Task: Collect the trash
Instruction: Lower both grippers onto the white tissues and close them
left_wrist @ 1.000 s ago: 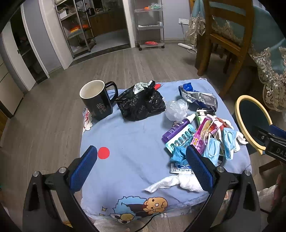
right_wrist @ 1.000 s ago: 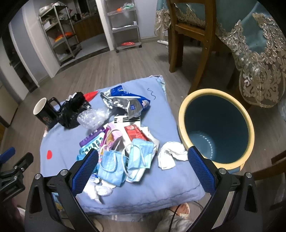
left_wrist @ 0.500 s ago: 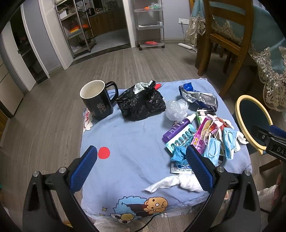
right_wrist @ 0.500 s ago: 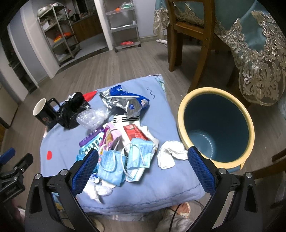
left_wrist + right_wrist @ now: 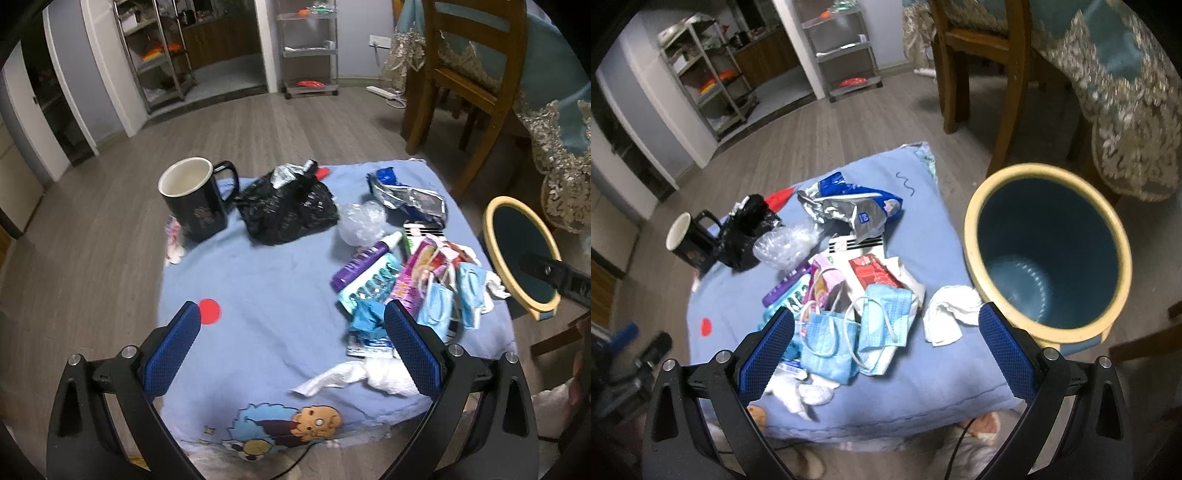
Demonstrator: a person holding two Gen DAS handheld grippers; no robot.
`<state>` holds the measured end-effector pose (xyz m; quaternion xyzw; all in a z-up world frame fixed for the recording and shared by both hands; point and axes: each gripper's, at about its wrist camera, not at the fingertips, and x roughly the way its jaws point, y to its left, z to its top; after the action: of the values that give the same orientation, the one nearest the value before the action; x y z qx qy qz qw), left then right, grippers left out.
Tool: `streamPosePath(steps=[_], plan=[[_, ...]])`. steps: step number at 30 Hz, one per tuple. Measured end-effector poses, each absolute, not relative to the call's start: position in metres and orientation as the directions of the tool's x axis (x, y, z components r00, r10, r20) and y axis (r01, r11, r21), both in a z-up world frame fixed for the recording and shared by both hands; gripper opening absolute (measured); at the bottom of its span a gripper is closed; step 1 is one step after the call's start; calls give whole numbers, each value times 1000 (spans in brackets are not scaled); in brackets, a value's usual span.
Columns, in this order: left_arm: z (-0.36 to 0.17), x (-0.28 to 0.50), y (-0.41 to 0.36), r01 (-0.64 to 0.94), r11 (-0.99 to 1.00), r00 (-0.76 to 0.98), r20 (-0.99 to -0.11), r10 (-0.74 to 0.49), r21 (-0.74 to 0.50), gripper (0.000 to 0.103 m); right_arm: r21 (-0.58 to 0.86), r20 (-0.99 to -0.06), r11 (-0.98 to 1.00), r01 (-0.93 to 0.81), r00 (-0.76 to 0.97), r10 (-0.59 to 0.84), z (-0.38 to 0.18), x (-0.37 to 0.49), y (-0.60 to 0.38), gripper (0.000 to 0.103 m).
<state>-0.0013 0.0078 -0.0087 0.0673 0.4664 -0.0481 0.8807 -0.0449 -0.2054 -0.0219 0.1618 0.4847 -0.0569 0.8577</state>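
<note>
— Moved since the earlier frame? Right gripper (image 5: 886, 343) has shifted slightly; left gripper (image 5: 293, 341) unchanged.
— Jaw state? Both spread wide, empty, above the trash pile (image 5: 849, 295) on the blue cushion (image 5: 934, 380), beside the bin (image 5: 1049, 328).

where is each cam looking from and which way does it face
Left wrist: sits behind the open left gripper, facing down and forward over the blue cushion toward the black mug; its two blue fingers show, plus the other gripper at right.
Right wrist: sits behind the open right gripper, facing the face masks and trash bin; its own fingers show.
Shared: cushion, mug, black bag, masks, bin.
</note>
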Motion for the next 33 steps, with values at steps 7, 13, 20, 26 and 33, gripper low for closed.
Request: streamPosePath(steps=[7,13,20,26,33], plan=[[-34,-5,-9,234,966,546,-837,-35,112,97,321,-863,902,290,482,153,-30,-35,-228,99],[-84,-9,-20,318,943,444,-894,-56,99,97,349,-902,863,365,382,203,-56,-28,-248,97],[-124,-13,-31,397,915,346,-935,-75,74,91,339,-916,858,385,344,208,-71,-16,-257,75],[-141,-10,-22,377,926,279,-954,-110,4,75,392,-911,805,446,312,272,-93,-6,-268,48],[-153,-10,-13,380,925,234,-964,-126,-28,68,322,-942,813,486,252,222,-117,11,-268,44]])
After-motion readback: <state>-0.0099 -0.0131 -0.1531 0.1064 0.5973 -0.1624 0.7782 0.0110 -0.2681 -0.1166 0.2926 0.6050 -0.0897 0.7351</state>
